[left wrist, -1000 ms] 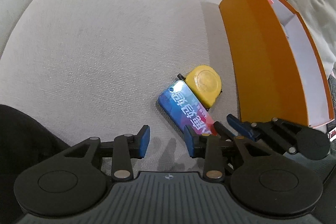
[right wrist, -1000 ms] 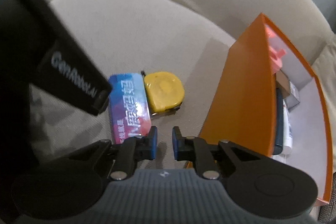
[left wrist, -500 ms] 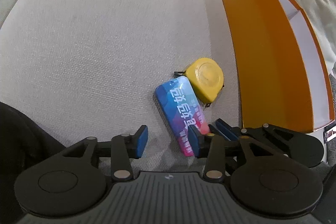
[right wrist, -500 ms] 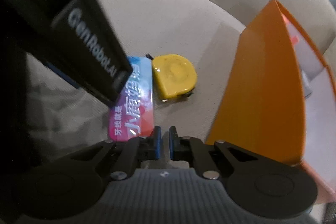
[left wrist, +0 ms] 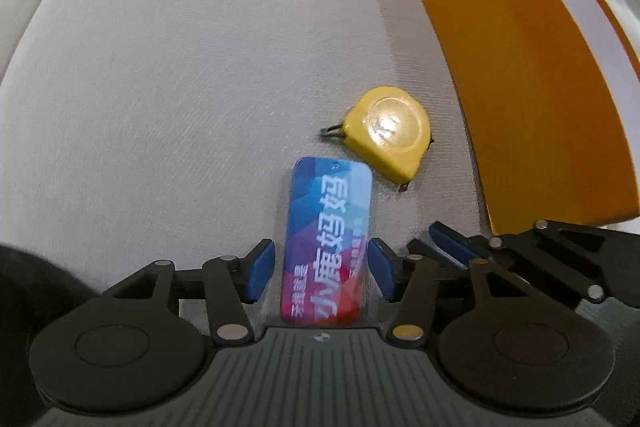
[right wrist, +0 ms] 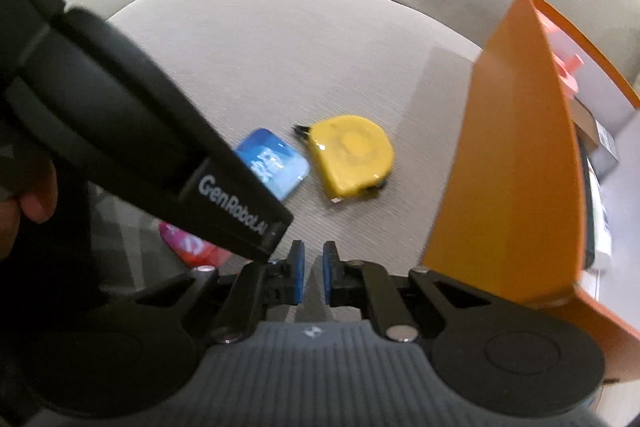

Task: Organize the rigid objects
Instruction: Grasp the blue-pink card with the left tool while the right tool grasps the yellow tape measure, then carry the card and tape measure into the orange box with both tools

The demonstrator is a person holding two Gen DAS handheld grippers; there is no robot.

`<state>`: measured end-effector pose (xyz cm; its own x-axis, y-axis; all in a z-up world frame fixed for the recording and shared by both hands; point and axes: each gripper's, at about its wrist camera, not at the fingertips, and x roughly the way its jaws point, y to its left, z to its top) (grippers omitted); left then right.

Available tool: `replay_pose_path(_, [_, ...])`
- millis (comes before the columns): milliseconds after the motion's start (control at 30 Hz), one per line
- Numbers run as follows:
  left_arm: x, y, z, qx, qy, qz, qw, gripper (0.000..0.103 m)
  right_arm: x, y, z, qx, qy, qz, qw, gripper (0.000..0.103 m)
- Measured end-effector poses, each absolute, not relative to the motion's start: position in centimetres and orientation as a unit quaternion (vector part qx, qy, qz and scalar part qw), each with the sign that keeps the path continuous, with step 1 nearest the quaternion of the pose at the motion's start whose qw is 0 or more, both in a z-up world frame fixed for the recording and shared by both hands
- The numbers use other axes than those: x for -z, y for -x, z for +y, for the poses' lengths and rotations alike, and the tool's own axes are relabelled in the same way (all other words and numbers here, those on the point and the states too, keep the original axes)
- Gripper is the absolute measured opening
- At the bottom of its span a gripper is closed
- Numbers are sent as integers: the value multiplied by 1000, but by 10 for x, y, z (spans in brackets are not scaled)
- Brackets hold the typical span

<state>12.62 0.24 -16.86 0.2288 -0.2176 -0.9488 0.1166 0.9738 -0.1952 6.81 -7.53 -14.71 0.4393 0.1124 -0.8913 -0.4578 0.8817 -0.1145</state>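
The blue box (left wrist: 327,242) lies on the sofa cushion (left wrist: 180,87) between the left claw's (left wrist: 321,269) just-widened, untouching jaws. The right claw (right wrist: 311,278) is closed, empty. A yellow tape measure (left wrist: 390,133) sits beside the orange bin (left wrist: 520,87).

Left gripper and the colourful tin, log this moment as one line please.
left gripper: open, jaws just opening, straddling colourful tin, not pressing | right gripper: shut, empty | tape measure: on cushion
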Motion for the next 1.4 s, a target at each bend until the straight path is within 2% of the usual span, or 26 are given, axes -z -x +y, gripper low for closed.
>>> replay_pose_path(167, [170,-129,-10,108,-1,602,791,62,144,-70,-80,-163,165,501,833,8])
replay_pose_path(233, [171,-130,-15,108,-9,596,795,54,144,-76,-75,-162,164,500,835,9])
replay_pose_path(267, [171,-130,-15,110,-11,594,797,53,144,-76,-76,-163,163,500,835,10])
replay_pose_path(300, [170,-130,-14,111,-11,590,800,51,144,-76,-76,-164,162,500,835,13])
replay_pose_path(533, [154,-135,13,101,24,564,819,50,129,-68,-75,-175,167,466,851,23])
replay_pose_path(567, [151,-137,18,97,31,562,821,50,125,-70,-72,-180,171,459,853,27])
replay_pose_path(667, [147,-142,32,79,46,557,825,50,124,-78,-64,-180,195,445,855,50])
replay_pose_path(800, [146,-144,44,65,58,555,827,50,130,-95,-59,-164,216,448,852,50])
replay_pose_path(1400, [168,-155,53,84,63,565,818,50,161,-138,-61,-150,136,503,840,54])
